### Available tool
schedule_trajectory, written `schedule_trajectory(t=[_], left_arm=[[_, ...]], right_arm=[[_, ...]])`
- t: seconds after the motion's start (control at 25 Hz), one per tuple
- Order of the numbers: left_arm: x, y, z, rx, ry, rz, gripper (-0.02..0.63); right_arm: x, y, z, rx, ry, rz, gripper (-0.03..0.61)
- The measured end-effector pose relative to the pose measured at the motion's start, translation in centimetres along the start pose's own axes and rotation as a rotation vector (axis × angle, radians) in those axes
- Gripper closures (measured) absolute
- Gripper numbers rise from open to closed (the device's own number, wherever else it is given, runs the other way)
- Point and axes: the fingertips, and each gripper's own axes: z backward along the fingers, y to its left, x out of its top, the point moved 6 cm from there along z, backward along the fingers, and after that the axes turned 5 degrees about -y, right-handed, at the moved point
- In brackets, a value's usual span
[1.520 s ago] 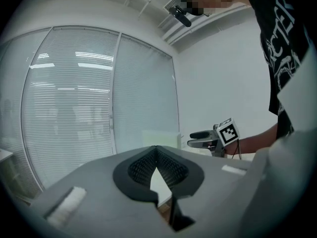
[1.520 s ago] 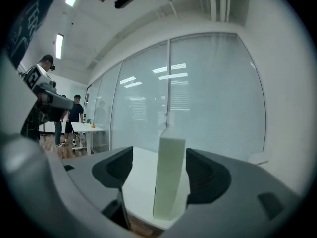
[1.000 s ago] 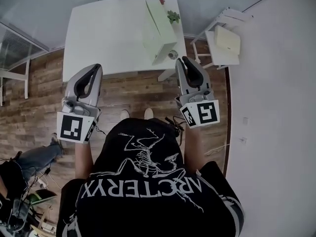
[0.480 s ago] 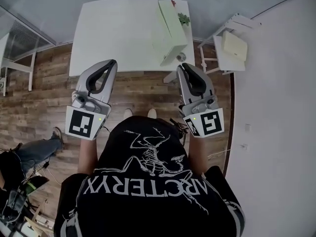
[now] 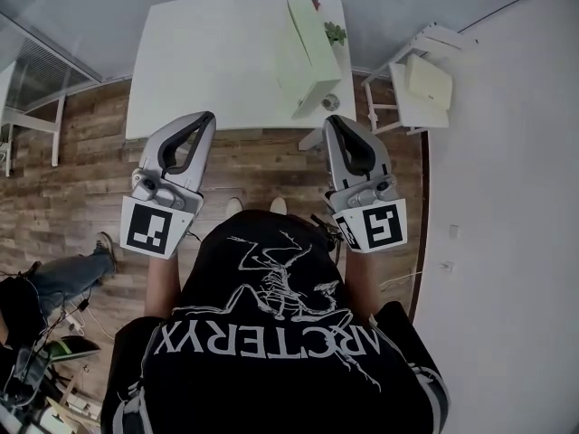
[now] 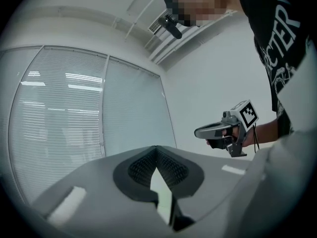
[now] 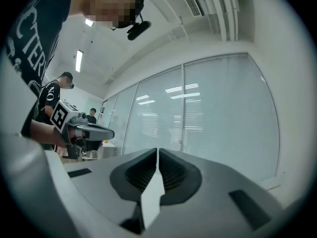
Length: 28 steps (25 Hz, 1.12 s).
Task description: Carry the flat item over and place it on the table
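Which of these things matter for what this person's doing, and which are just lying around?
In the job: pale green flat item, white table, left gripper, right gripper (both shut, empty).
Lying about: small plant, small round object, white chair, pale cushion.

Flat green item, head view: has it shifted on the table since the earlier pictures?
No. The flat item stays by the table's right edge, beside the plant.

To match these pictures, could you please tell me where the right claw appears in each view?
Head view: right claw, right of centre.
Left gripper view: the claw at the right, mid-height.
Right gripper view: the claw at bottom centre, jaws together.
Shared landmark: the black T-shirt.
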Motion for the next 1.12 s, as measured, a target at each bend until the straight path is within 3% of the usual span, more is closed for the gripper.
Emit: schedule_trajectory(t=[0.28, 0.52, 1.12], left_arm=[[-0.8, -0.9, -0.1, -0.02, 0.025, -0.002, 0.609], [-0.9, -1.0, -0.1, -0.021, 0.03, 0.002, 0.608], [-1.1, -1.2, -0.2, -0.003, 0.041, -0.006, 0.607]], right_arm=[[-0.7, -0.1, 0.1, 0.025, 0.012, -0.075, 0.565], [-0.6, 0.8, -0.4, 0.042, 0.038, -0.021, 0.566], [-0.7, 0.2, -0.3, 0.035, 0.028, -0.037, 0.566]])
